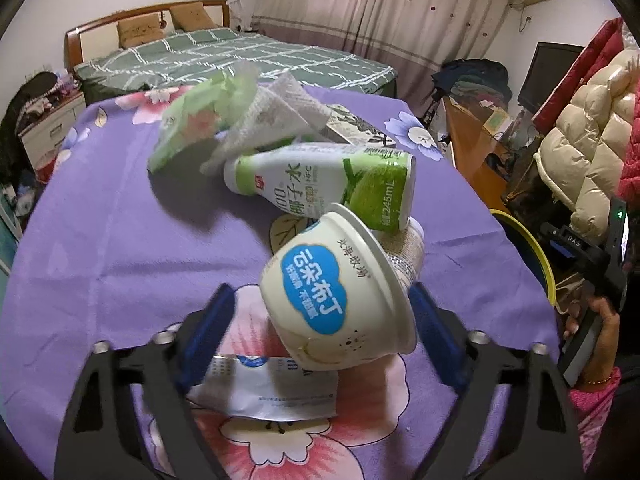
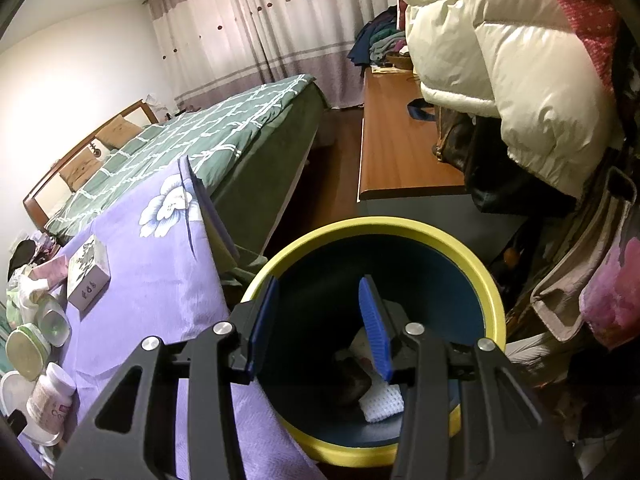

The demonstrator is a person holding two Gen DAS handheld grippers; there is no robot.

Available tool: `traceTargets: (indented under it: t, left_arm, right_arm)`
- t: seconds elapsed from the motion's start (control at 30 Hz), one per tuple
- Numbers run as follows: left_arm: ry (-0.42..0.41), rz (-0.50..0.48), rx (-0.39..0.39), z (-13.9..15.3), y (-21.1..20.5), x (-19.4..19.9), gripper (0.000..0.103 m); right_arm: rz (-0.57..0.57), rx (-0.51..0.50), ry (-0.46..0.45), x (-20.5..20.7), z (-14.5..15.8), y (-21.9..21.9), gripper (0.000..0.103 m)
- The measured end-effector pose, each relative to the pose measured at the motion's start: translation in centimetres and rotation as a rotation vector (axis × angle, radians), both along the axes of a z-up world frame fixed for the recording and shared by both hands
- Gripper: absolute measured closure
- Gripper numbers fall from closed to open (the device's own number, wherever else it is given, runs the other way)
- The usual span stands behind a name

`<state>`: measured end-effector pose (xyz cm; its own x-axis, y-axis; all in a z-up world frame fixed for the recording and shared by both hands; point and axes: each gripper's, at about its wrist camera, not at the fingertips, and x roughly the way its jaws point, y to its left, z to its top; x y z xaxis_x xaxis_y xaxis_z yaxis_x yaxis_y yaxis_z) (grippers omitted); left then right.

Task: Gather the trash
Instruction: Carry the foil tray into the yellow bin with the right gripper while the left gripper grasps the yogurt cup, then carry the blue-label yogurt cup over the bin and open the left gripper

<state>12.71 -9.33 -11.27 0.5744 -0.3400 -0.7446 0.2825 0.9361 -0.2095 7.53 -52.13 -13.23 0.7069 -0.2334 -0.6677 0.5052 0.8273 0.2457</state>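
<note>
In the left wrist view my left gripper (image 1: 322, 312) is open, with its blue pads either side of a white pudding cup (image 1: 336, 292) lying tilted on the purple floral tablecloth (image 1: 100, 240). A torn white lid (image 1: 264, 390) lies under the left pad. A green-and-white coconut water bottle (image 1: 324, 180) lies behind the cup, beside a small white bottle (image 1: 406, 250). Crumpled green and white wrappers (image 1: 224, 120) sit further back. In the right wrist view my right gripper (image 2: 320, 312) is open and empty over the yellow-rimmed bin (image 2: 492, 292), which holds a white mesh wrapper (image 2: 380, 402).
A small printed box (image 2: 88, 276) lies on the table, also visible in the left wrist view (image 1: 352, 128). A bed (image 1: 240, 56) stands beyond the table. A wooden desk (image 2: 400, 140) and hanging puffer coats (image 2: 500, 60) are right of the bin.
</note>
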Motion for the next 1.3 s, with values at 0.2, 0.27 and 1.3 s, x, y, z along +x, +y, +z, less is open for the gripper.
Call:
traceTargets:
  t: [0.2,0.27,1.3]
  left_arm:
    - [0.003,-0.018,-0.012,-0.4,-0.3,-0.1,0.045]
    - [-0.011,-0.012,-0.01,0.0,-0.1,-0.4,0.045]
    - [-0.208,-0.045,0.034,7.7,-1.7,-2.4,0.046]
  right_arm:
    - [0.004,0.004,-0.003,0.0,-0.1,0.1,0.062]
    - [0.005,0.005,-0.004,0.0,-0.1,0.1,0.062]
    - [0.05,-0.046,-0.043,-2.4,2.0,1.3,0.062]
